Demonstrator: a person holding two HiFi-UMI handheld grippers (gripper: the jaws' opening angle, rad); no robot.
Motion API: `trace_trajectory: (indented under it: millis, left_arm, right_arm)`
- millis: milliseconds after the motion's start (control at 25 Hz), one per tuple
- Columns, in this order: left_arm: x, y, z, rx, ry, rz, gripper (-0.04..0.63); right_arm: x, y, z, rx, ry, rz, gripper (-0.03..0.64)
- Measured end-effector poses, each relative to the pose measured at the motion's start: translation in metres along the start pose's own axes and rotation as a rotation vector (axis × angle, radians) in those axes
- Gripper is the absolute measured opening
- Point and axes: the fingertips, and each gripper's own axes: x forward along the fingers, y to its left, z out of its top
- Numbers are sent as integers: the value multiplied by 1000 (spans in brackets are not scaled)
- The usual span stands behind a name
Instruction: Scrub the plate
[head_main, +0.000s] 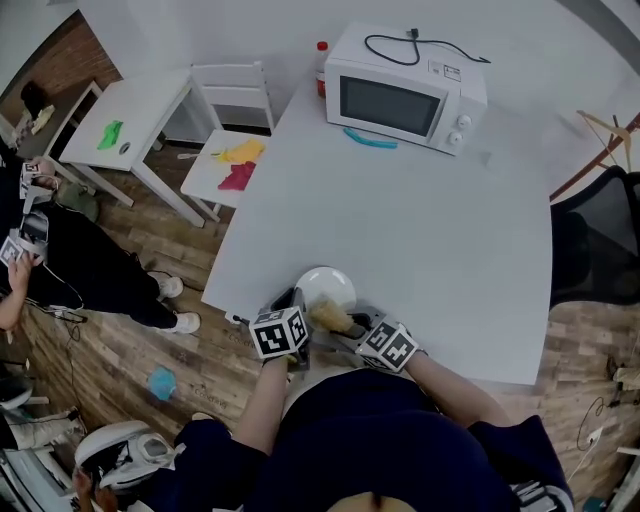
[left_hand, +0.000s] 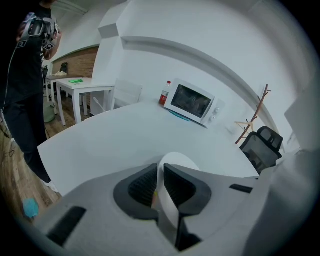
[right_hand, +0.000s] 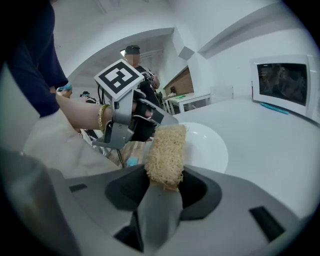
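Hand-held gripper, left (left_hand: 160, 172): jaws clamped on the near rim of the white plate (head_main: 326, 284), one jaw on each face. Purpose, as judged: to anchor the plate so it neither slides nor spins under rubbing.

Hand-held gripper, right (right_hand: 165, 182): jaws closed on the lower end of a straw-coloured fibrous scrubbing pad (right_hand: 166, 147). Most of the pad stands out ahead of the jaws, which leaves a long free working face. Its tip lies over the plate's near rim, just beside the left jaws. Whether it presses on the plate cannot be told.

Plate: at the near edge of the desk (head_main: 430, 230), directly before the person, with a hand-held gripper at each side. The bowl looks clean and dry, with no water or foam seen. Scrubbing is judged at or near its start.

Desk: large, pale, matt and smooth, bare around the plate. At the far end:
- white microwave (head_main: 405, 95), cord coiled on top
- red-capped bottle (head_main: 321, 62) beside it
- teal strip (head_main: 370, 138) in front of it

Room:
- wood-plank floor (head_main: 110, 340), with a small blue object (head_main: 161, 381) lying on it
- small white table (head_main: 125, 120) bearing a green item
- white chair (head_main: 232, 150) carrying yellow and pink cloths
- black office chair (head_main: 600, 240) at the right
- patch of brick wall (head_main: 60, 60) at the far left
- a person in dark clothes (head_main: 70, 260) at the left
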Motion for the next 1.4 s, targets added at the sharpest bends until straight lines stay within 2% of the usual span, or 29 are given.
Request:
trace_trajectory:
  millis: [120,240,480,680,880,1040,1400]
  left_arm:
    - [2,2,-3,0,7,3,43]
    - [7,1,-7,13,20,-3,43]
    - [23,-6,-16,86,70,2,48]
    - [38,-11,-20,161,109,22,57]
    - [38,-14,-20,201,82,43,60]
    - [27,-16,-16,224,43,65,60]
    - [-38,-44,-36,115,-44,77,58]
  right_arm:
    - [-2,-3,2,-2,-17,-32,175]
    - [-13,-16,5,27,-44,-118,175]
    - [-55,-45,-2,151,-133,-302,175]
    - [-83,-58,-7,226,-197,-393,175]
    - [-97,-57,-15,268,-223,-414,175]
    - [-107,-50,-16,268,-240,-399,175]
    - [-124,-11,-19,246,-264,-315,175]
